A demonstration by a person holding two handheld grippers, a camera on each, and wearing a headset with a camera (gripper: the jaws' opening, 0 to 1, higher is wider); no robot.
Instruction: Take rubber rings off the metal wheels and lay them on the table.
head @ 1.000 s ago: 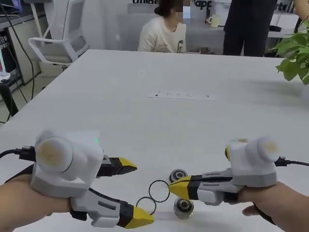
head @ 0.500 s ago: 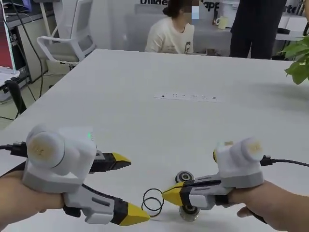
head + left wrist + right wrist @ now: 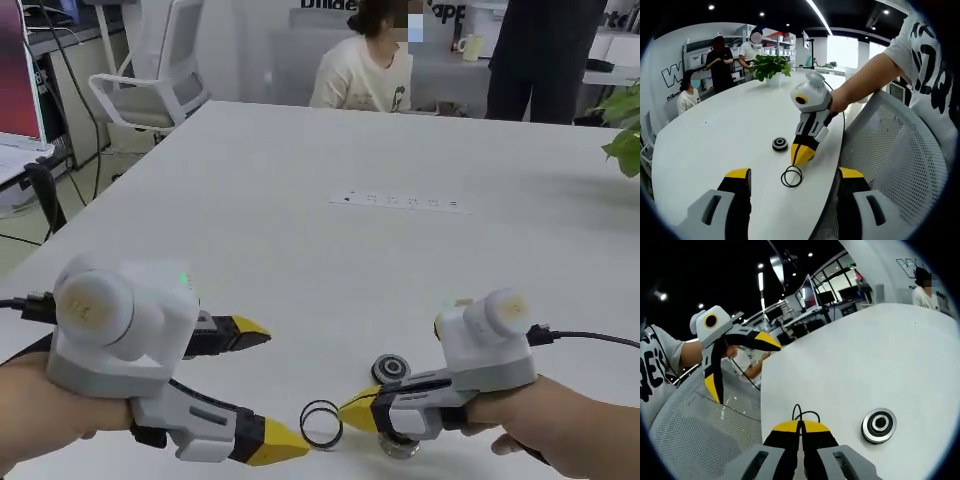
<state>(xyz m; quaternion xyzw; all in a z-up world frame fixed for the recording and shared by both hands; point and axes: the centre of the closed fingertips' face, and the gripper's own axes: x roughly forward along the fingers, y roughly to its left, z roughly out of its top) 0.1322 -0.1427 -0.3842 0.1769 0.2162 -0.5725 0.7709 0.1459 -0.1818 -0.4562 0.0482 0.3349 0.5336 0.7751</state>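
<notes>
Two thin black rubber rings (image 3: pixel 322 423) lie overlapping on the white table (image 3: pixel 330 270), also seen in the left gripper view (image 3: pixel 791 176) and the right gripper view (image 3: pixel 805 414). My right gripper (image 3: pixel 351 410) is shut, its yellow tips pinching the edge of one ring (image 3: pixel 800 426). My left gripper (image 3: pixel 272 390) stands open just left of the rings, jaws wide apart (image 3: pixel 795 175). A bare metal wheel (image 3: pixel 391 369) sits right of the rings (image 3: pixel 780 144) (image 3: pixel 879 424). A second wheel (image 3: pixel 400 446) is partly hidden under the right gripper.
The near table edge runs close below the rings, with a mesh chair (image 3: pixel 890 150) behind it. A power strip (image 3: pixel 400 201) lies mid-table. People sit and stand at the far end (image 3: pixel 365 70). A plant (image 3: pixel 625 130) is at the right.
The right gripper has drawn the larger ring toward me and left, so it now overlaps the smaller ring. The left gripper has stayed open in place.
</notes>
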